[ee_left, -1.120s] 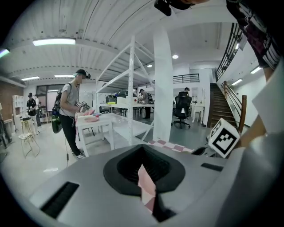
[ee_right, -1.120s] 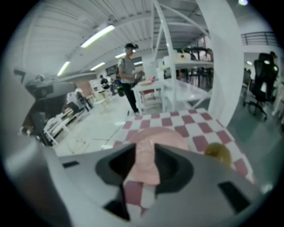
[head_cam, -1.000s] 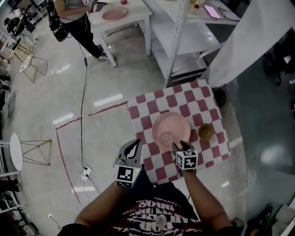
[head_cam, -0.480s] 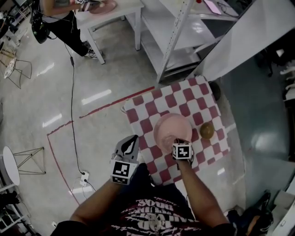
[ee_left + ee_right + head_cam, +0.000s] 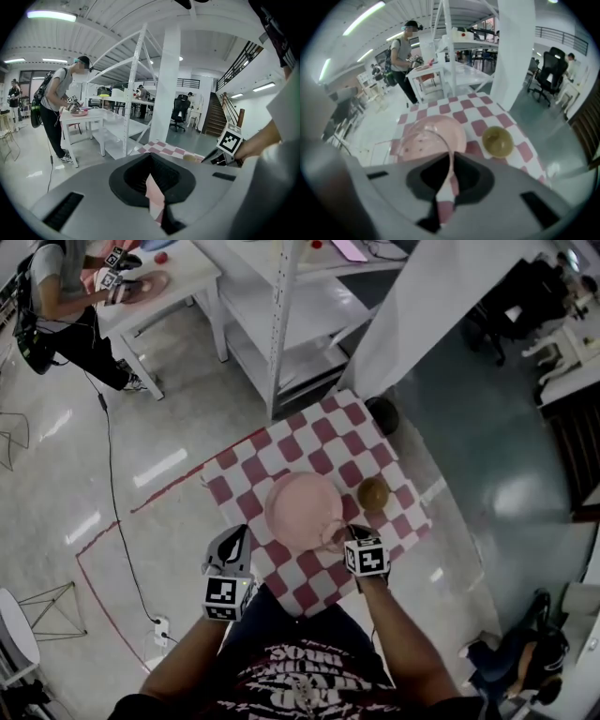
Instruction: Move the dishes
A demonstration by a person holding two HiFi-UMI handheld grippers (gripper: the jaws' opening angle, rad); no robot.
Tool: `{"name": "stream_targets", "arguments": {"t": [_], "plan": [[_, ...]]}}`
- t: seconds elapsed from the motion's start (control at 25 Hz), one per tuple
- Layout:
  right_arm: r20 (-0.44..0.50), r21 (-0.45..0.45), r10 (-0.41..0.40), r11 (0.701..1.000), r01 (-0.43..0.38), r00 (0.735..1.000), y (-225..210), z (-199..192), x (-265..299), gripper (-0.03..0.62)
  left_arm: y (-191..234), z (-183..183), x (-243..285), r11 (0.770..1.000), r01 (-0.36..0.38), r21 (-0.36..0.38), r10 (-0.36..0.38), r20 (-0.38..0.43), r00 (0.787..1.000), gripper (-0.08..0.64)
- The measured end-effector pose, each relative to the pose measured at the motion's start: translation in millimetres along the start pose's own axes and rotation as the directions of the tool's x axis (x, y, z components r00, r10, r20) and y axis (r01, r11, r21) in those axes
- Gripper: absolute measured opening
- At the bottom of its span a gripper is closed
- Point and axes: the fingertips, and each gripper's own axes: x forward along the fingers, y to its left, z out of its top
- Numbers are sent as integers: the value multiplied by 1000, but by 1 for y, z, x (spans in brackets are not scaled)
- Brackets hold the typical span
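A clear dish (image 5: pixel 329 537) on the pink plate (image 5: pixel 298 507) is clamped by the right gripper's (image 5: pixel 347 534) just-closed jaws.

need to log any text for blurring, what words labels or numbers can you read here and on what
shirt print: reddish lettering, upside down in the head view, too blurred to read
left gripper and right gripper cubes: black-and-white square markers, no letters or numbers
nothing else readable

- Left gripper (image 5: pixel 236 538): grey shell, dark jaw pads; black-and-white marker cube (image 5: pixel 223 597) behind the claw.
- Right gripper (image 5: pixel 343 536): matching second cube (image 5: pixel 367 559) behind its claw.
- T-shirt (image 5: pixel 305 681): dark, pale print, rearward of both cubes.
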Motion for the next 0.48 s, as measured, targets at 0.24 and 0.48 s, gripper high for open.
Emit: {"name": "stream_targets", "arguments": {"t": [0.24,0.48], "plan": [[-32,47,-49,998,50,998,-94,-51,6,49,-28,-9,-10,994,-100,-34,99,-38,994,31],[-62,32,33,999,-32,997,-125,-72,39,51,-52,-12,-49,964,-264,-17,263,-48,964,31]]}}
